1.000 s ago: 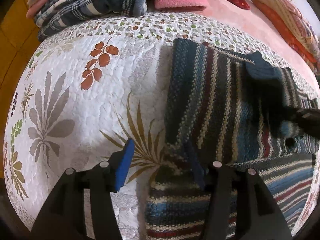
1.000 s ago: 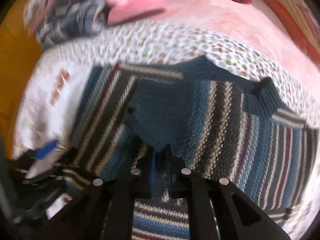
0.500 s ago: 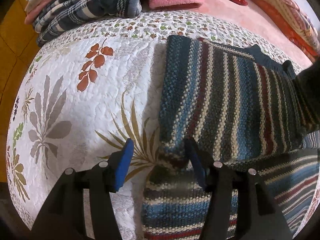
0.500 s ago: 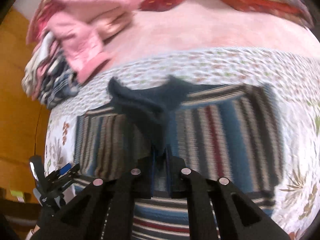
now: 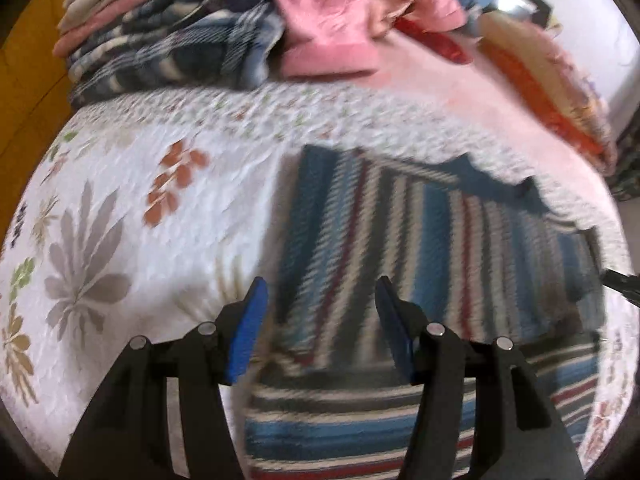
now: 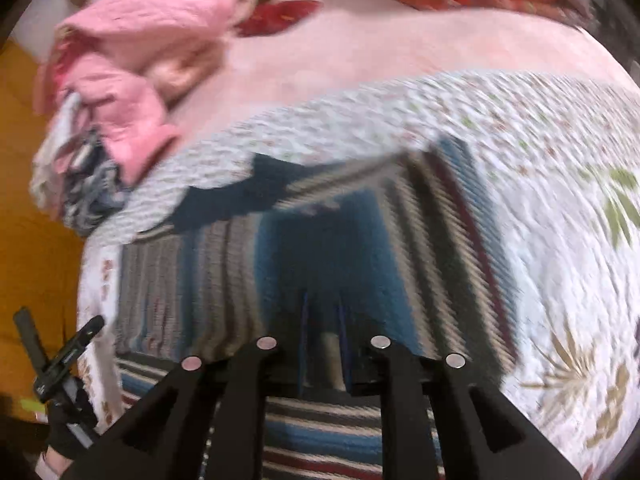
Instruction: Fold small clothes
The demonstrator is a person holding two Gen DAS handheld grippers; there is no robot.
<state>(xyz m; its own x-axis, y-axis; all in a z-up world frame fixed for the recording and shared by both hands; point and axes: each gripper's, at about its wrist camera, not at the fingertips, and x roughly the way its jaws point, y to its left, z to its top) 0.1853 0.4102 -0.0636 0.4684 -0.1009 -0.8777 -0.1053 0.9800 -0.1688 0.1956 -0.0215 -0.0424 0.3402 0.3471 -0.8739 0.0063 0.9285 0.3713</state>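
Observation:
A knitted sweater (image 5: 400, 240) with blue, dark, cream and red stripes lies flat on the floral quilt (image 5: 140, 264). My left gripper (image 5: 320, 284) hovers open over the sweater's left edge, nothing between its blue pads. In the right wrist view the same sweater (image 6: 452, 240) fills the middle, and a plain dark blue sleeve (image 6: 328, 248) lies across its body and runs down into my right gripper (image 6: 322, 312), whose narrow jaws are shut on it. The left gripper (image 6: 68, 352) shows at the far left there, held by a gloved hand (image 6: 64, 440). Both views are motion-blurred.
A stack of folded plaid and pink clothes (image 5: 180, 48) and a pink garment (image 5: 328, 20) sit at the far edge of the quilt. Beyond lie a pink sheet (image 5: 460, 92) and orange bedding (image 5: 552, 92). An orange-yellow wall (image 6: 28, 200) runs along the left.
The right gripper has swung the blue sleeve from the left across the sweater's body and lowered it. The left gripper has lifted and pulled back from the sweater's corner, staying open.

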